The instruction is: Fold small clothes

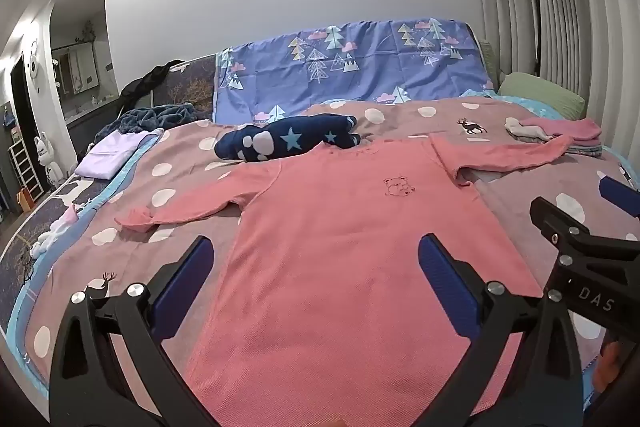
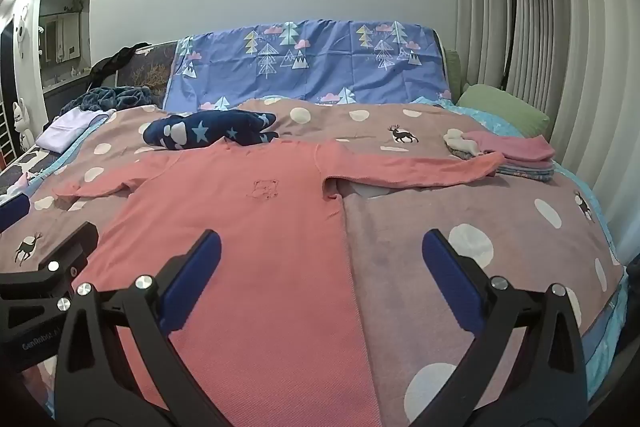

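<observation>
A pink long-sleeved shirt (image 1: 340, 247) with a small bear outline lies flat, front up, sleeves spread, on the spotted mauve blanket (image 1: 400, 115). It also shows in the right wrist view (image 2: 248, 227). My left gripper (image 1: 316, 259) is open and empty, hovering over the shirt's lower body. My right gripper (image 2: 320, 255) is open and empty over the shirt's right hem edge and the blanket (image 2: 460, 211). The right gripper also shows in the left wrist view (image 1: 580, 227), beside the shirt.
A dark blue star-print garment (image 1: 288, 141) lies crumpled just beyond the collar. A stack of folded pink clothes (image 2: 516, 155) with a white item sits at the far right. A lilac cloth (image 1: 110, 155) lies far left. A green pillow (image 2: 504, 111) and tree-print sheet (image 2: 312, 63) lie behind.
</observation>
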`<state>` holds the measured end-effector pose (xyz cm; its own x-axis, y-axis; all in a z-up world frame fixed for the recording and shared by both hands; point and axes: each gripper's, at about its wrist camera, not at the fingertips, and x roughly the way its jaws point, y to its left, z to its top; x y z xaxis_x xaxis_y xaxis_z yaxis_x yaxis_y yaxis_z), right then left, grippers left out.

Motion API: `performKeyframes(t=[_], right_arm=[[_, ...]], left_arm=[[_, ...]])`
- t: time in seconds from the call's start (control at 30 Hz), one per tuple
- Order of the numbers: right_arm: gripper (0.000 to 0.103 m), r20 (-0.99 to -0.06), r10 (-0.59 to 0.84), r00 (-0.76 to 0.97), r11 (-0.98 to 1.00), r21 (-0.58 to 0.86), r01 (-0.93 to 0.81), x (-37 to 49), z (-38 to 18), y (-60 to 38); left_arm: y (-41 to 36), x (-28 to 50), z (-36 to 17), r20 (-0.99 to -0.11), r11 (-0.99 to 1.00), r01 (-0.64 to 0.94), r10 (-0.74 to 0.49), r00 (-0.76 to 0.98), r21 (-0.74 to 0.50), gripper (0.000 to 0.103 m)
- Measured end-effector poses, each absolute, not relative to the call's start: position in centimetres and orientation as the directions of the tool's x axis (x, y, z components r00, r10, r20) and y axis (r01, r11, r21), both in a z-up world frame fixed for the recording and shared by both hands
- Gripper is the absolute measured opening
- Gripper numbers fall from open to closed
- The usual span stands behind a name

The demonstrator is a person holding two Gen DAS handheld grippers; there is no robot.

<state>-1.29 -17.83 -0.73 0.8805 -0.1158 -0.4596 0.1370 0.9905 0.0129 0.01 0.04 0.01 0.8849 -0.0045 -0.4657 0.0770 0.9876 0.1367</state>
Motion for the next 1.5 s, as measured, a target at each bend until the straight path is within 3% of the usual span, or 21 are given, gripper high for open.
performKeyframes(t=[0.57,0.93,1.5], right_arm=[[0.101,-0.464,-0.104,0.88,0.991,0.025,0.131,-1.3,-1.2,-17.8],[0.101,-0.465,-0.106,0.879,0.99,0.033,0.137,-1.3,-1.1,-18.1],[0.101,-0.479,-0.103,0.872,0.99,0.039,0.138,-0.6,-1.7,-18.1]], left_arm=[[0.3,-0.7,-0.8,-0.425,0.988,0.092,-0.03,0.905,0.125,0.102],[-0.1,0.4,-1.1,-0.499,0.981,0.141,-0.057,0.865,0.133,0.102],[-0.2,0.6,-1.9,-0.497,0.977,0.179,-0.099,0.862,0.115,0.102]])
